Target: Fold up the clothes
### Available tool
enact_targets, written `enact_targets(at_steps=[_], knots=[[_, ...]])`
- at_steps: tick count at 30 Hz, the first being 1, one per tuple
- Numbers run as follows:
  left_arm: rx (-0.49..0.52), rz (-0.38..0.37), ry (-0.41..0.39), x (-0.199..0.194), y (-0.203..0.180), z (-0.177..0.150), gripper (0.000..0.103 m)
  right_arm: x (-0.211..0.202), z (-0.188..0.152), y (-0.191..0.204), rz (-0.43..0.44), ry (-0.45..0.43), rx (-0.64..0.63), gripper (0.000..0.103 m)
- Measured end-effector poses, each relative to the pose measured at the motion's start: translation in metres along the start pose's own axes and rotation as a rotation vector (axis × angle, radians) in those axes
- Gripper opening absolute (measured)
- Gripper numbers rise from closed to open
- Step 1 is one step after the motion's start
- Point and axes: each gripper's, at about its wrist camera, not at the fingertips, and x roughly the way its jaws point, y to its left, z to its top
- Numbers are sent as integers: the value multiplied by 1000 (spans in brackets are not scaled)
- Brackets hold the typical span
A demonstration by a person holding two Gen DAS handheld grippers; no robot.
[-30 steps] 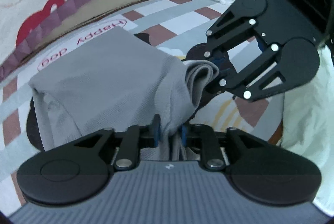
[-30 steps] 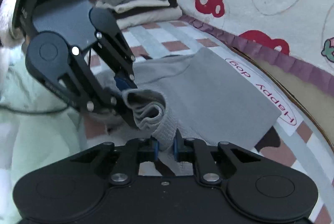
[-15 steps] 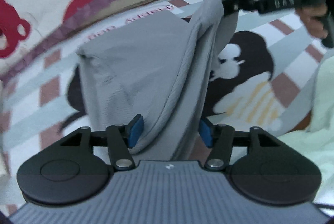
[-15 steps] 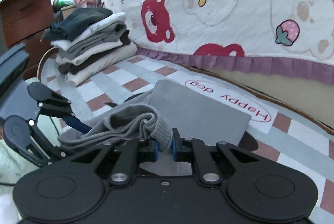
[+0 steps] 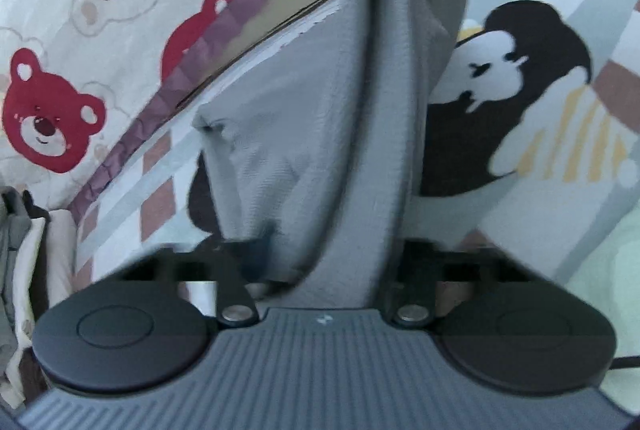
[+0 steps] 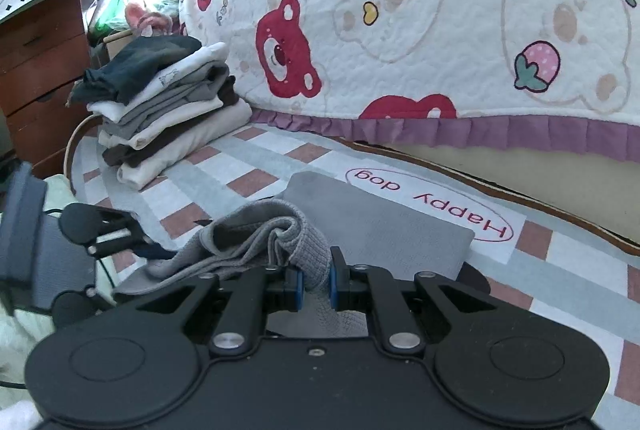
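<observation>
Right gripper: your right gripper (image 6: 316, 284) has its blue-padded jaws pinched on the ribbed hem of the grey garment (image 6: 376, 230); a bunched fold of that hem rises just above the fingers.
Left gripper: your left gripper (image 5: 334, 258) has its jaws spread wide, with a thick band of the same grey cloth (image 5: 320, 133) running between them; the frame is blurred, so you cannot tell whether the pads touch the cloth. In the right wrist view it (image 6: 120, 234) sits at the left, beside the trailing end of the bunched cloth.
Garment: part of it lies flat on the play mat (image 6: 224, 165); the rest is lifted into a stretched ridge that leads up toward the top of the left wrist view.
Writing: "Happy dog" (image 6: 430, 203) is printed in red inside a red oval on the mat, upside down to you, just beyond the flat part of the garment.
Mat print: a black-and-white cartoon dog (image 5: 516, 85) shows on the mat to the right of the cloth.
Folded stack: a pile of folded clothes (image 6: 160, 105) stands on the mat at the far left, well apart from the garment; small print on one white piece is too small to read.
Backdrop: a quilted bear-and-strawberry bedspread (image 6: 420, 9) with a purple frill hangs behind the mat.
Furniture: a wooden drawer unit (image 6: 36, 77) stands behind the stack.
</observation>
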Motion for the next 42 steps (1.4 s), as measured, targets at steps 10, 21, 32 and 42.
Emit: enact_targets(at_steps=[10, 21, 32, 42], knots=[[96, 0, -25, -21, 8, -6, 17, -38, -12, 25, 32, -51, 63, 14], [131, -134, 45, -60, 13, -6, 19, -89, -48, 72, 128, 35, 203, 14], [247, -275, 182, -18, 42, 38, 23, -21, -39, -8, 68, 91, 369, 14], [123, -282, 170, 47, 60, 41, 24, 35, -71, -56, 47, 155, 657, 14]])
